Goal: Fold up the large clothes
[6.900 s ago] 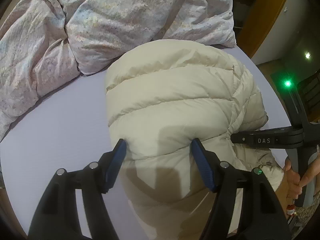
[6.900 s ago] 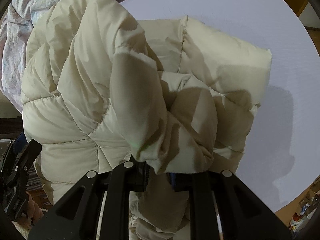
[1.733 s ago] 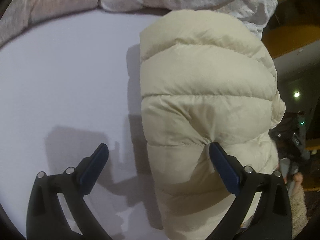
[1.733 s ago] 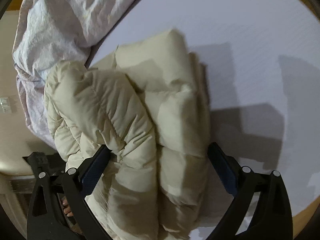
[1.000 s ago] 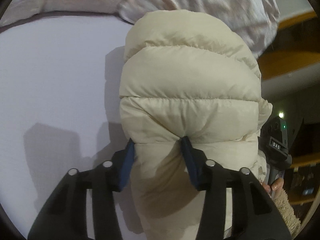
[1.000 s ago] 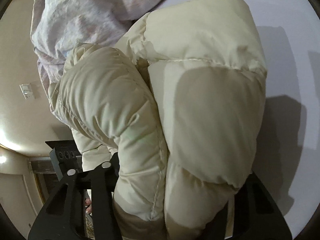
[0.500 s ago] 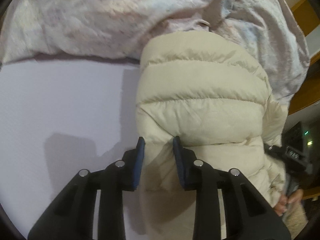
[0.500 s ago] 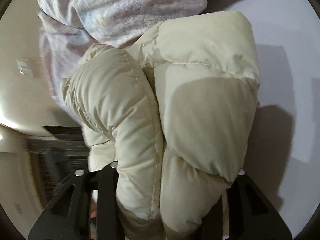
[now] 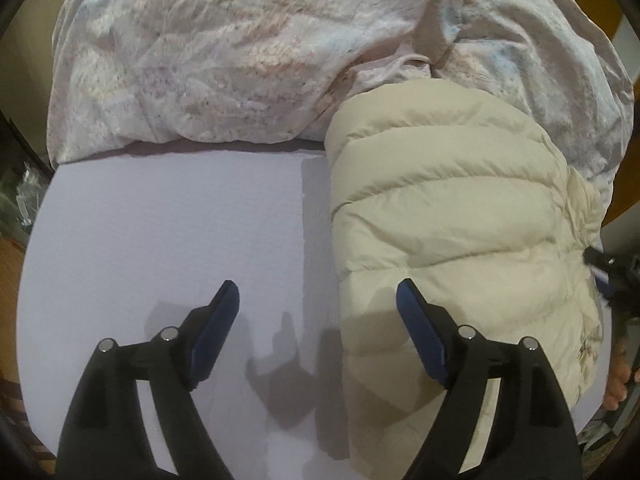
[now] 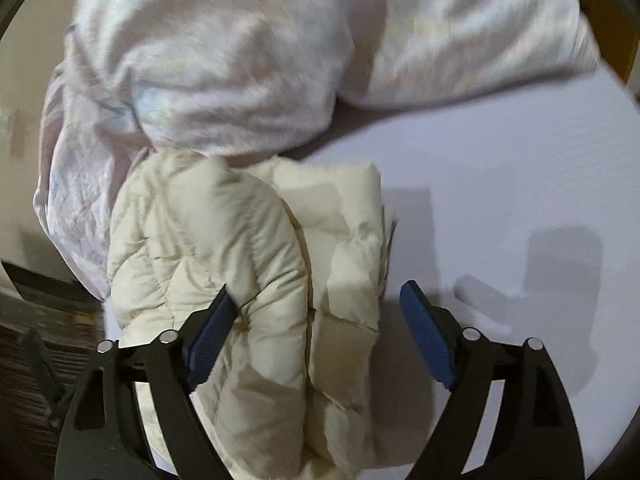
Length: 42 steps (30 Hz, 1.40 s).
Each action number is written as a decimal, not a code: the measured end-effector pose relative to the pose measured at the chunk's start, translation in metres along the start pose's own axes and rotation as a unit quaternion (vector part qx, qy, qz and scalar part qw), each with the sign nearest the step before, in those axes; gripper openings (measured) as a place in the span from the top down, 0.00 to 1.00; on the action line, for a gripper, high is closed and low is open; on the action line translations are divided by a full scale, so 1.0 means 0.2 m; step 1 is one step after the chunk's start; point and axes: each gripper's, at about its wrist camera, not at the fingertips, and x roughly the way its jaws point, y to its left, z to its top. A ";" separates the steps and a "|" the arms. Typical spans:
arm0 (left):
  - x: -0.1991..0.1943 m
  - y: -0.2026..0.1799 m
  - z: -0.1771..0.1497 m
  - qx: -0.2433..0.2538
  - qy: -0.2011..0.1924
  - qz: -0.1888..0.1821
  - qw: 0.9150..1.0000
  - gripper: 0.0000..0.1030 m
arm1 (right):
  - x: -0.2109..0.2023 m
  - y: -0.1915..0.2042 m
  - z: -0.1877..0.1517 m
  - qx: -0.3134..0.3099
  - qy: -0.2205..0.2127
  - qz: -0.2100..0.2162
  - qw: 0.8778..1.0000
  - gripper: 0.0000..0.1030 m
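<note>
Change: cream puffer jacket (image 9: 452, 216) released since a moment ago | left gripper (image 9: 316, 312) and right gripper (image 10: 316, 312) jaws opening, nothing pinched | jacket lies folded on lilac bed sheet (image 9: 160, 220) beside quilt (image 9: 240, 48) | fold judged done.

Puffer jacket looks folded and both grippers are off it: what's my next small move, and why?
Probably back both grippers away. The cream puffer jacket lies as a compact folded bundle against the duvet, and the left gripper and right gripper are opening, gripping nothing.
</note>
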 end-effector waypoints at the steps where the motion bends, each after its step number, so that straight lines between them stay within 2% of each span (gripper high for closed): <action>1: -0.01 -0.01 -0.01 0.006 -0.001 0.001 1.000 0.21 | -0.05 0.02 -0.01 -0.011 -0.011 0.006 1.000 0.25; 6: -0.02 -0.08 -0.03 0.016 0.002 0.003 1.000 0.20 | -0.16 0.05 -0.05 -0.032 -0.019 0.059 0.998 0.37; 7: -0.03 -0.09 -0.04 0.017 0.003 0.003 1.000 0.20 | -0.13 0.13 -0.03 -0.035 -0.018 0.067 0.997 0.41; 11: -0.03 -0.11 -0.05 0.021 0.004 0.002 1.000 0.20 | -0.11 0.19 -0.03 -0.042 -0.006 0.096 0.994 0.43; 13: -0.04 -0.11 -0.06 0.023 0.004 0.002 1.000 0.20 | -0.07 0.19 -0.04 -0.046 0.012 0.081 0.996 0.43; 16: -0.05 -0.12 -0.08 0.024 0.005 0.001 1.000 0.20 | 0.03 0.18 -0.04 -0.045 0.041 0.016 0.998 0.44; 20: -0.10 -0.14 -0.12 0.035 -0.002 0.002 0.999 0.15 | -0.05 0.13 -0.09 -0.043 0.029 0.003 0.999 0.44; 21: -0.11 -0.15 -0.13 0.039 -0.002 0.003 0.999 0.15 | -0.08 0.13 -0.09 -0.049 0.023 -0.004 0.999 0.41; 24: -0.15 -0.18 -0.18 0.049 -0.003 0.004 0.999 0.12 | -0.18 0.13 -0.14 -0.065 0.006 -0.019 0.998 0.18; 27: -0.18 -0.21 -0.25 0.056 0.001 0.002 0.998 0.11 | -0.22 0.15 -0.20 -0.079 0.002 -0.033 0.996 0.08; 33: -0.23 -0.23 -0.40 0.064 0.011 0.008 0.998 0.11 | -0.29 0.19 -0.37 -0.112 0.013 -0.070 0.991 0.06; 42: -0.27 -0.24 -0.62 0.075 0.028 0.022 0.997 0.11 | -0.32 0.22 -0.63 -0.142 0.040 -0.102 0.984 0.06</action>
